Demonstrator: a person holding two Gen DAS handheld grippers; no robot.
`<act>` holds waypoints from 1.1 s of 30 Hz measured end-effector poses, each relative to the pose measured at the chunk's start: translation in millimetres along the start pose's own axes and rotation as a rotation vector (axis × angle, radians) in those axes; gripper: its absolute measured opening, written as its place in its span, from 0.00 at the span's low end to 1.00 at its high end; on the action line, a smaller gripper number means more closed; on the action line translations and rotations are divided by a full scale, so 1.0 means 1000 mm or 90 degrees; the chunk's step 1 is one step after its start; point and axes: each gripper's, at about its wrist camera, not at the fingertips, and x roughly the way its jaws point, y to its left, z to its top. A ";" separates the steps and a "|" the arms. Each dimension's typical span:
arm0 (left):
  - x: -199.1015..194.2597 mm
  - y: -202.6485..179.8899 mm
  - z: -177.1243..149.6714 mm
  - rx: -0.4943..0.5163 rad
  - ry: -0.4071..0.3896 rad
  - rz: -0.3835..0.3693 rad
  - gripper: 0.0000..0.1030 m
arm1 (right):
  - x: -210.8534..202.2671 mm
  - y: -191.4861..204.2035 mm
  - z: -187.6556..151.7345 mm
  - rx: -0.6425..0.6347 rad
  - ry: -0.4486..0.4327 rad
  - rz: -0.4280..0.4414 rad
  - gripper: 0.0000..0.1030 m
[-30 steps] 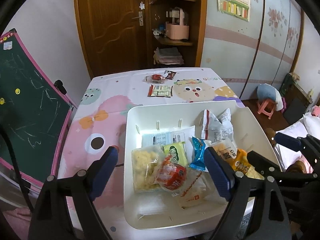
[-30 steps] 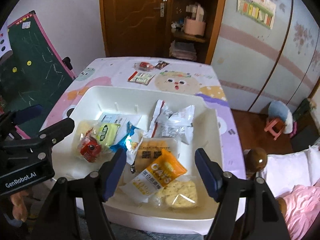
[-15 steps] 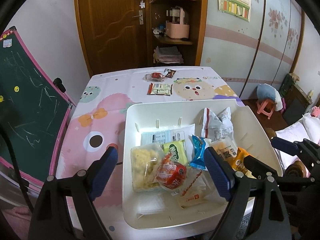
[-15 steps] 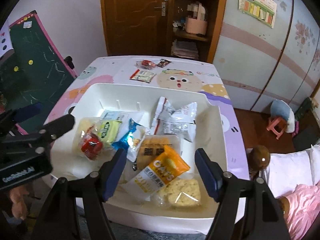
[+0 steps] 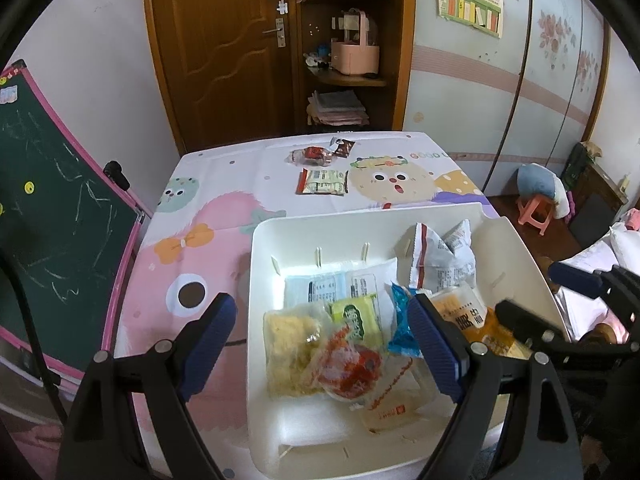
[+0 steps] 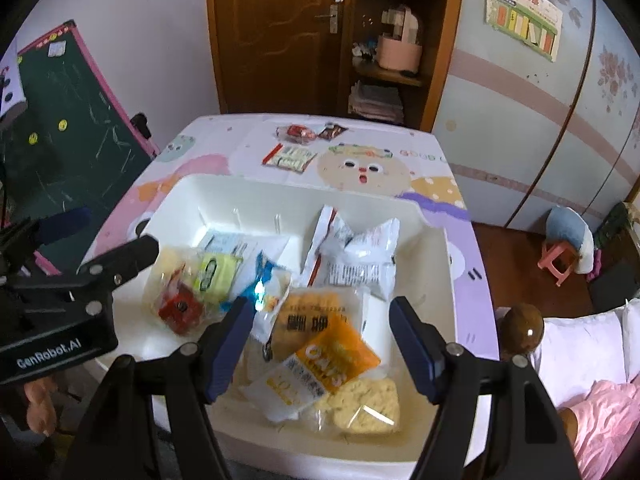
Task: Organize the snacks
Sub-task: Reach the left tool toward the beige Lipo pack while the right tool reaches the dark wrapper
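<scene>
Both the left gripper (image 5: 324,344) and the right gripper (image 6: 322,344) are held apart, empty, above the snack-filled white bin (image 5: 320,228); three packets (image 5: 322,182) are seen beyond it on the desk (image 5: 224,184).

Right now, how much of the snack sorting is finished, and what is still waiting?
Most looks done: a pile of snack packets already lies in the white bin. Nothing is in hand: the left tool and the right tool both hang open above the bin, gripping nothing. Left: three packets at the far end of the table, a red one, a small dark one and a green-and-white one.
</scene>
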 end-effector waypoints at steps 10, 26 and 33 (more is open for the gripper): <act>0.017 0.007 0.052 0.042 -0.017 0.025 0.84 | 0.010 -0.024 0.048 -0.025 -0.026 -0.035 0.69; 0.135 -0.001 0.218 0.143 0.073 0.002 0.86 | 0.152 -0.103 0.185 0.100 0.169 0.012 0.69; 0.237 -0.008 0.214 0.156 0.187 -0.041 0.86 | 0.232 -0.097 0.153 0.186 0.344 0.090 0.69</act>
